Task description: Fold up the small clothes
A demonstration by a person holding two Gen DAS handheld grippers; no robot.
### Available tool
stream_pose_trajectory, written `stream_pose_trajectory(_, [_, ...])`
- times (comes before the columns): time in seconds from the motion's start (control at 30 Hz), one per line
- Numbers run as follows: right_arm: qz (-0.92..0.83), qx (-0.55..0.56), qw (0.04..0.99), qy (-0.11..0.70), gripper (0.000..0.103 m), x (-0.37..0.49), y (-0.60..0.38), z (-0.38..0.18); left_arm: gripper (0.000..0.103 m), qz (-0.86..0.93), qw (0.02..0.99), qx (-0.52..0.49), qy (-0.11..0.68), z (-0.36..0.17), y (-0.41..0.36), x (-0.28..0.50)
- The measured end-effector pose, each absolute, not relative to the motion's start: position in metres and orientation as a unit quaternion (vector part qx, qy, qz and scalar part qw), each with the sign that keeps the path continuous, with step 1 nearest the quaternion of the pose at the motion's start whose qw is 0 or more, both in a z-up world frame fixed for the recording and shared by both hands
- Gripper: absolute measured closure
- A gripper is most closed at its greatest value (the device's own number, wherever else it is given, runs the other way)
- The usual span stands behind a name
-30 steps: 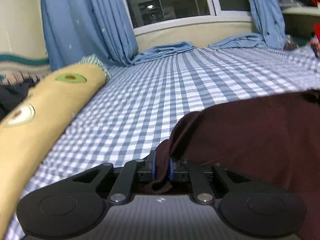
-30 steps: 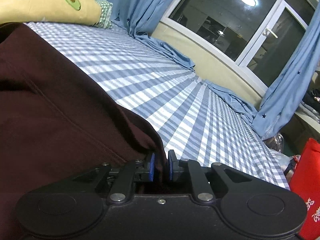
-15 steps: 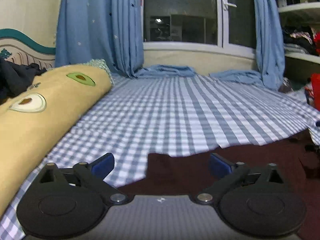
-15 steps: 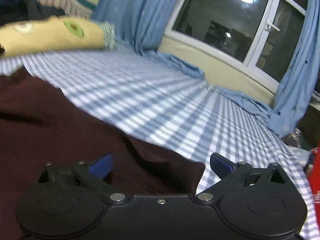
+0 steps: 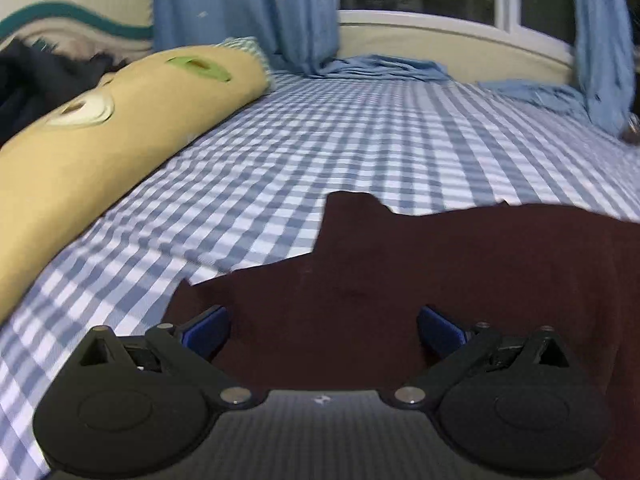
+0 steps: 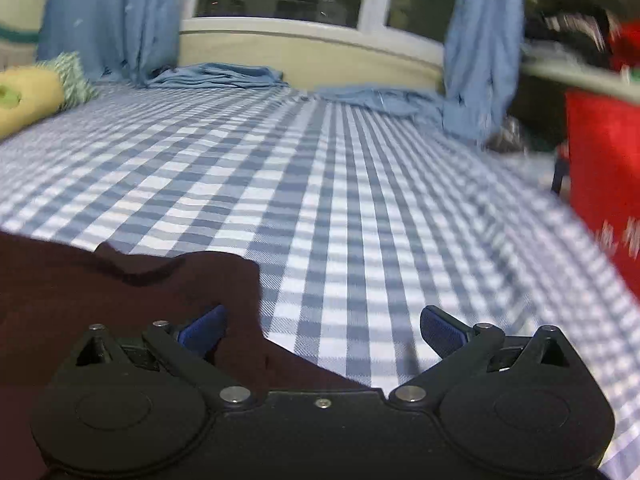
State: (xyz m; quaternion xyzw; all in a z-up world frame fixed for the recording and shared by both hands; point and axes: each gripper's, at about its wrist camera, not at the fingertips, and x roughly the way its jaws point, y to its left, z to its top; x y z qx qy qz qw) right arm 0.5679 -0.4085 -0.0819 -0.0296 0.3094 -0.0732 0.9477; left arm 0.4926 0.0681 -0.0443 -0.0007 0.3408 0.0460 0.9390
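Left gripper [image 5: 322,326] stood with jaws spread wide, having just been opening; nothing pinched between the blue pads [image 5: 206,326], though the maroon garment [image 5: 460,280] lay flat beneath and between them. Right gripper [image 6: 322,326] likewise released, jaws just opened wide; only its left pad sat over the maroon garment [image 6: 120,300], the right pad over bare sheet. Garment lay spread on the blue-and-white checked bedsheet [image 5: 360,148], its far edge uneven, with one corner peaking up. A yellow avocado-print bolster [image 5: 100,140] lay along the bed's left side, apart from the garment. Blue curtains [image 5: 248,12] hung at the window, hems pooled on the bed. Red bag [image 6: 604,176] at right, blurred.
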Motion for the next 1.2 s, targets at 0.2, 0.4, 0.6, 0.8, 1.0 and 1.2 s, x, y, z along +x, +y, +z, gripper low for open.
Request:
stream_pose_trajectory(0.2, [-0.074,-0.022,0.948,0.309,0.000,0.563,-0.410,-0.085,0.000,0.052,0.939,0.002,0.341,-0.045,0.068,0.491])
stream_pose_trajectory(0.4, [-0.054,-0.050,0.950,0.304,0.000,0.563,-0.399,-0.076,0.001,0.037,0.944,-0.018,0.328,-0.036,0.074,0.488])
stream_pose_trajectory(0.6, [-0.009,-0.174,0.958,0.226,0.000,0.505,-0.372,-0.029,0.001,0.000,0.958,-0.088,0.274,0.002,0.094,0.441])
stream_pose_trajectory(0.8, [0.023,-0.154,0.971,0.184,0.000,0.431,-0.341,-0.004,0.001,0.066,0.948,-0.095,0.297,0.026,0.096,0.373])
stream_pose_trajectory(1.0, [0.039,-0.036,0.989,0.139,0.000,0.340,-0.314,-0.025,0.001,0.082,0.949,-0.127,0.277,0.021,0.091,0.281])
stream_pose_trajectory(1.2, [0.021,-0.044,0.992,0.118,0.000,0.282,-0.285,-0.046,0.001,0.083,0.936,-0.170,0.297,0.005,0.092,0.241])
